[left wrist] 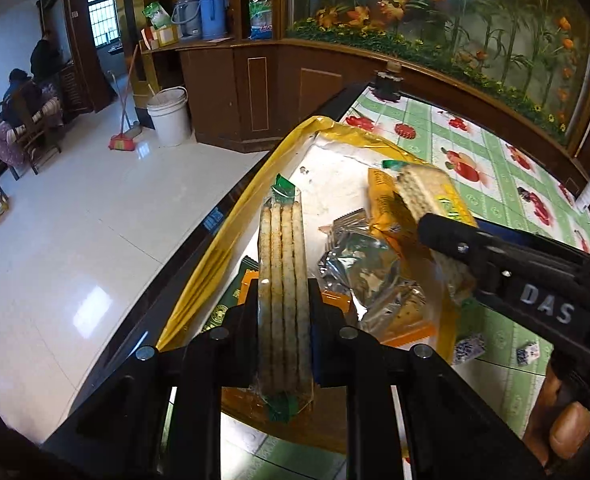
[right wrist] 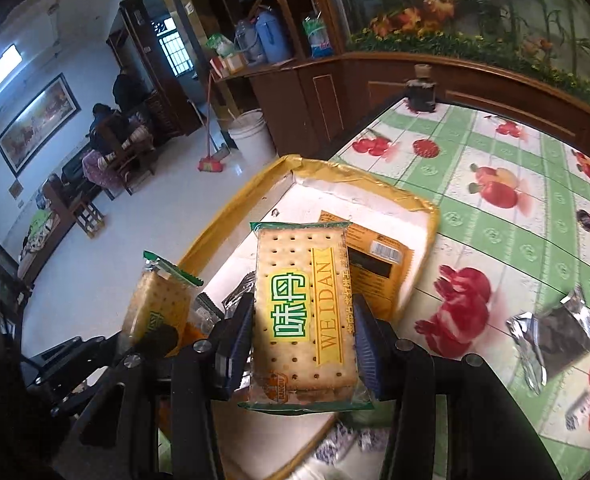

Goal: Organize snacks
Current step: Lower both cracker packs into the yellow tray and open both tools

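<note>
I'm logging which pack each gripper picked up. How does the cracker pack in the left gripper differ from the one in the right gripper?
The left gripper clamps its cracker pack edge-on to its camera, showing stacked cracker edges; the right gripper shows its WEIDAN pack face-on, label readable. The left pack's flat faces are pinched; the right pack's side edges are. Both are clear, green-ended packs held above the yellow tray.

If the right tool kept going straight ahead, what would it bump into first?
Probably the orange snack packet lying in the yellow-rimmed white tray, just beyond the cracker pack the right tool holds; depth is unclear.
</note>
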### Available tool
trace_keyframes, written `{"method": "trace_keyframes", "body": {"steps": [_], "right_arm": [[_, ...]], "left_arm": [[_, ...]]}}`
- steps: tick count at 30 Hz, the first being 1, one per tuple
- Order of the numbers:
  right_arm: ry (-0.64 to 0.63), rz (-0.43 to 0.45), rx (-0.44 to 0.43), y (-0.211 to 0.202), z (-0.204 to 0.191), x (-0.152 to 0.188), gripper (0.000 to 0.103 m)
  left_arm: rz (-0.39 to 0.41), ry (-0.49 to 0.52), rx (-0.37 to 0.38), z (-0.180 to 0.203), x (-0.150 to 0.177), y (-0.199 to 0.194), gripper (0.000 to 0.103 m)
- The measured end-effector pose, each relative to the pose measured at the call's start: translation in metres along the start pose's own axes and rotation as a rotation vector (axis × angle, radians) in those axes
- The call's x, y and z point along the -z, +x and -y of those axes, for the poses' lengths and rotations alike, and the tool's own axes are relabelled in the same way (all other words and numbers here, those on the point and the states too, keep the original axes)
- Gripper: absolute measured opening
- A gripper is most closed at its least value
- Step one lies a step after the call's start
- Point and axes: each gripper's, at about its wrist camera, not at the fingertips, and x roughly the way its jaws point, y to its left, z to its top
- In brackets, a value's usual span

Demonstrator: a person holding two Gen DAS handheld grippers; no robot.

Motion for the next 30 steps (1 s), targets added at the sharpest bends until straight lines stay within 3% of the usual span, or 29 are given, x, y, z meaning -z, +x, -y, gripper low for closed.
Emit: {"method": "trace_keyframes", "body": {"steps": [1,3,4,5,9,12,15,30], "right_arm": [[-0.001,-0.007,-0.004,0.005,-0.002,0.0,0.047],[-0.005,-0.025,-0.006,0.016,-0.003,0.0,0.047],[-0.007,-0.035,-0.011,0.021,-0.004,-0.001,0.05],[-0.003,-0.039,-0.016,0.025,-0.004,-0.002,0.05],[0.004,-0.037,-0.004,0.028,-0.002,-0.003,0.062],[0.036,-0.021,-0.019,0.016,0.004,-0.002,0.064],[0.068,0.005,-0.03,-0.002,0.011,-0.001,0.075],[0.128,0.142,0.011,-0.105,0.029,0.035,0.076]], "left_arm": [[-0.009,-0.002,-0.005,-0.003,-0.001,0.003,0.021],[-0.039,-0.014,-0.015,-0.008,-0.001,0.01,0.047],[-0.041,-0.026,-0.017,-0.011,0.0,0.011,0.064],[-0.032,-0.037,-0.016,-0.015,0.001,0.011,0.067],[-0.018,-0.062,-0.02,-0.022,0.003,0.006,0.067],[0.014,-0.056,-0.042,-0.019,0.003,-0.004,0.067],[0.05,-0.052,-0.057,-0.017,0.004,-0.018,0.067],[0.205,-0.011,-0.05,0.007,0.009,-0.091,0.071]]}}
